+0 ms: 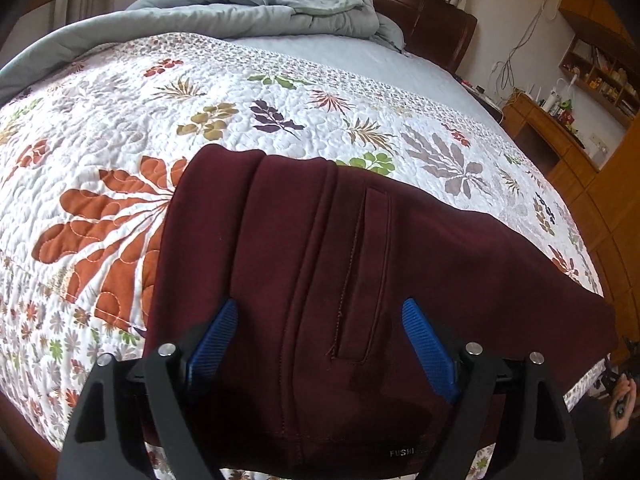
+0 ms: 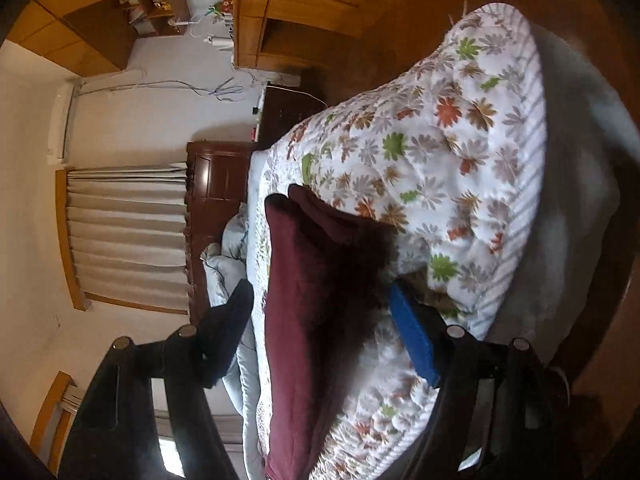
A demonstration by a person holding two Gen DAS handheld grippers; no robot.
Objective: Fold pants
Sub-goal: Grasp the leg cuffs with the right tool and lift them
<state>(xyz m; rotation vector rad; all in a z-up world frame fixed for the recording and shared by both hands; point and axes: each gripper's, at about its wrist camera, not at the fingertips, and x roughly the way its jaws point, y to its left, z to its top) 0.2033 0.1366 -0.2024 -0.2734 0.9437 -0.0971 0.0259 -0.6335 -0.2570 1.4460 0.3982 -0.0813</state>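
Dark maroon pants (image 1: 360, 260) lie folded on the flowered quilt (image 1: 200, 92), with a slit pocket facing up and one end reaching the bed's near edge. My left gripper (image 1: 320, 304) hovers over them, open, its blue pads (image 1: 218, 332) standing wide on either side of the pocket seam. The right wrist view is rolled sideways and shows the pants (image 2: 304, 280) edge-on as a thick fold. My right gripper (image 2: 318, 292) is open around that fold. One black finger stands clear of the cloth, and the blue pad (image 2: 412, 340) sits at the quilt (image 2: 460, 160) beside it.
A rumpled grey duvet (image 1: 240, 4) is piled at the dark wooden headboard (image 1: 432, 12). Wooden desk and shelves (image 1: 560, 140) with small items line the wall to the right of the bed. A hand (image 1: 622, 404) shows at the lower right edge.
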